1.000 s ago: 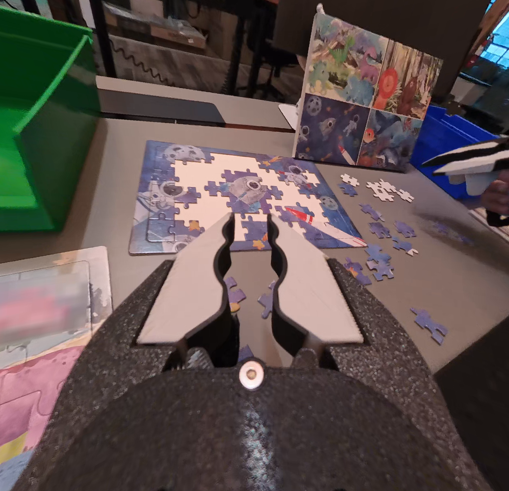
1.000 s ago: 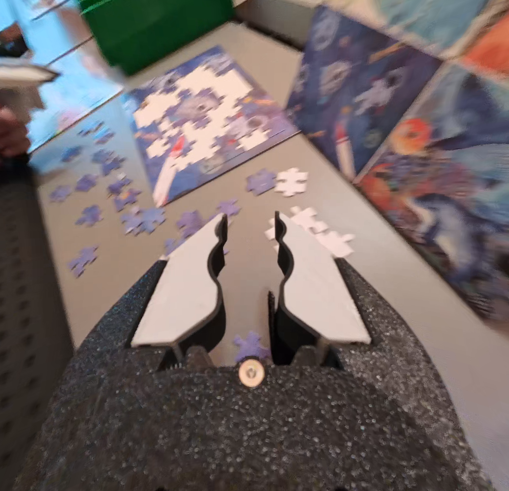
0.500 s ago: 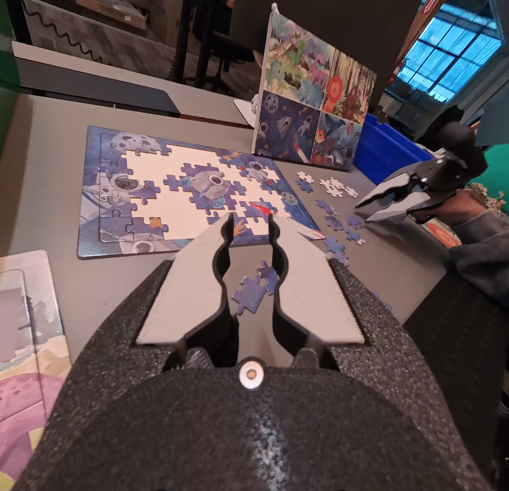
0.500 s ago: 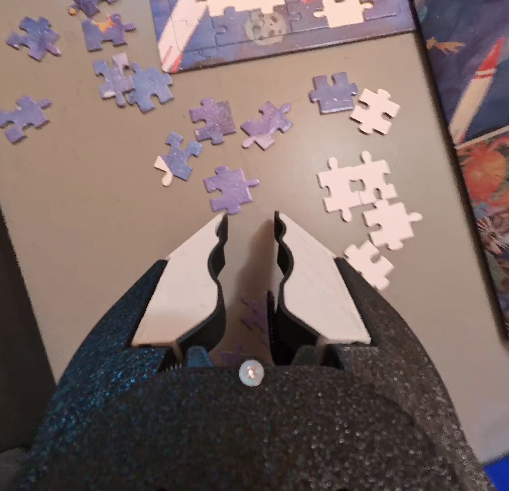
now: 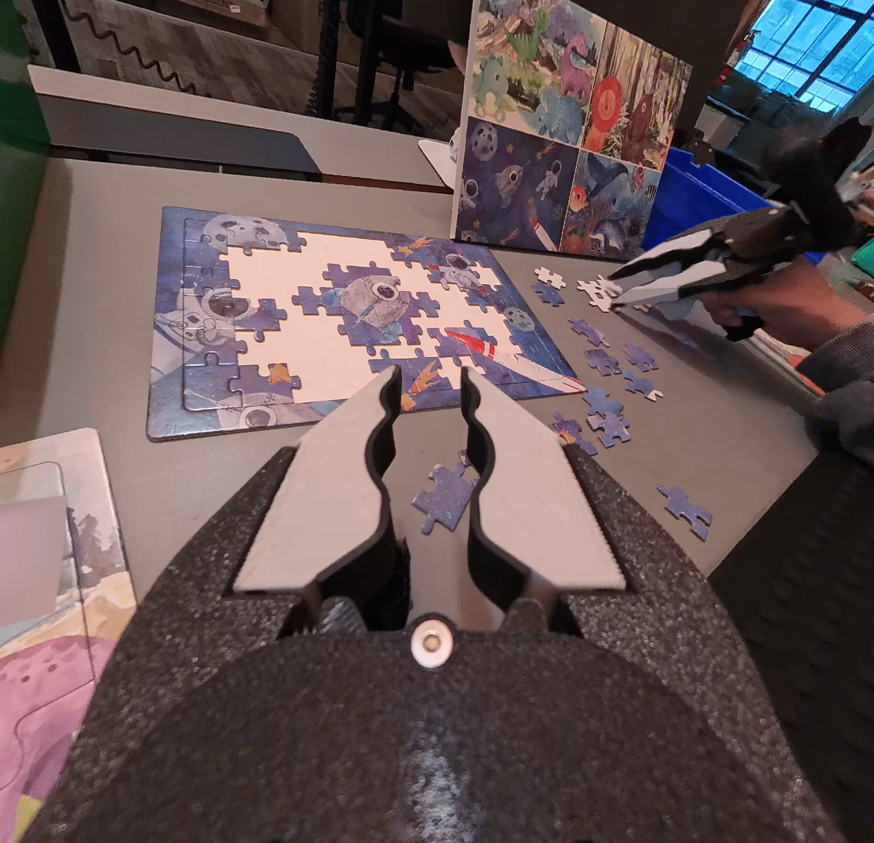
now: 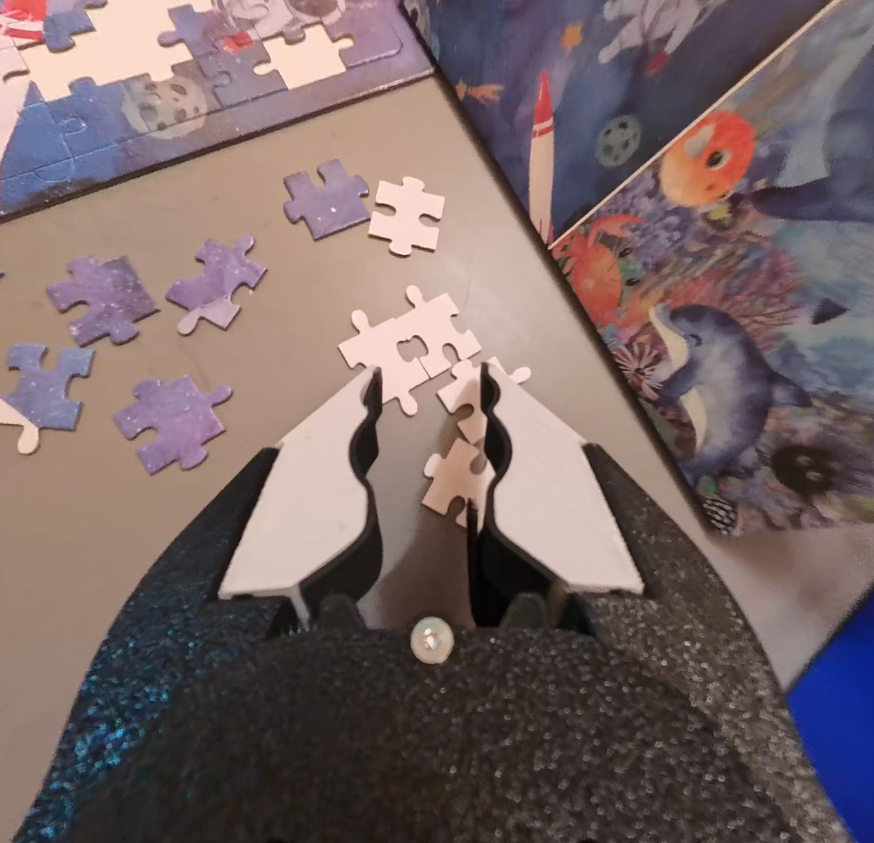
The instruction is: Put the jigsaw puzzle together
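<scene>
The space jigsaw board (image 5: 170, 394) lies on the grey table, partly filled, with white gaps in the middle; its corner shows in the right wrist view (image 6: 236, 124). My left gripper (image 5: 431, 375) is open and empty, hovering before the board's near edge above a loose blue piece (image 5: 444, 494). My right gripper (image 6: 431, 373) is open and low over several face-down white pieces (image 6: 406, 347), one lying between its fingers (image 6: 456, 477). It also shows in the left wrist view (image 5: 615, 295), to the right of the board. Loose blue pieces (image 6: 170, 418) lie to its left.
An upright picture board (image 5: 563, 124) stands behind the jigsaw, close to the right gripper's right side (image 6: 686, 205). A blue bin (image 5: 695, 205) sits beyond it, a green bin (image 5: 19, 87) at far left. Another puzzle (image 5: 56, 607) lies near left. The table edge (image 5: 756, 512) runs at right.
My right gripper has moved down and forward from over the blue pieces to the white pieces by the picture board. My left gripper has drifted slightly; both stay open.
</scene>
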The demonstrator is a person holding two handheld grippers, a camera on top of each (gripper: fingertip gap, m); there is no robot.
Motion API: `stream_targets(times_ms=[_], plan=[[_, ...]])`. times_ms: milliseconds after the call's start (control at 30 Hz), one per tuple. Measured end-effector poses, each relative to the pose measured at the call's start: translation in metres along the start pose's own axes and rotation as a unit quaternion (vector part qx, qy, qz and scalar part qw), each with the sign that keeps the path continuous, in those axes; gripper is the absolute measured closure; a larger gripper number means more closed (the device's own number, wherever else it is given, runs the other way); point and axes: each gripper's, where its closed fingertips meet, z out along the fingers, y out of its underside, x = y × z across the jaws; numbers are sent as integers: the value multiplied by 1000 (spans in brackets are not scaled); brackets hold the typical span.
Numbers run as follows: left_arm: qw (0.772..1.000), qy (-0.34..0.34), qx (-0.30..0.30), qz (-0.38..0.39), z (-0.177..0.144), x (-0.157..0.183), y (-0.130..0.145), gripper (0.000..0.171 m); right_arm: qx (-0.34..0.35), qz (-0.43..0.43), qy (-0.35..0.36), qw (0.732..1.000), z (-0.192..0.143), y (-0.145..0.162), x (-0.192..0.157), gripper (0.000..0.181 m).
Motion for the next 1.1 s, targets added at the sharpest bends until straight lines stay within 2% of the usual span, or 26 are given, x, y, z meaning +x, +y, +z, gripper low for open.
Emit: stream_targets(times_ms=[100, 200, 267, 433, 500, 600, 667, 733, 867, 1100], plan=[[1000, 4, 4, -2, -1, 1, -1, 147, 2, 40, -57, 998, 5, 0, -5, 140], [1000, 11, 5, -12, -2, 1, -1, 147, 10, 47, -85, 995, -1, 4, -13, 137], [1000, 13, 7, -18, -3, 0, -1, 147, -1, 55, -144, 988, -12, 8, -32, 142], [1000, 15, 5, -25, -4, -2, 0, 147, 35, 51, -68, 996, -32, 6, -5, 139], [1000, 16, 2, -23, -3, -2, 1, 147, 16, 64, -71, 995, -35, 16, -3, 137], [1000, 16, -1, -24, -1, -1, 2, 147, -3, 34, -100, 994, -41, 25, -24, 132], [1000, 17, -2, -26, -1, -2, 2, 147, -1, -10, -71, 997, -39, 25, -25, 135], [999, 19, -5, -28, 0, -2, 3, 147, -31, -26, -55, 998, -32, 32, -22, 136], [999, 20, -7, -28, 1, -2, 4, 147, -42, 14, -89, 995, -29, 37, -25, 144], [999, 19, -6, -26, 2, -2, 4, 147, -37, 30, -88, 995, -28, 36, -20, 157]])
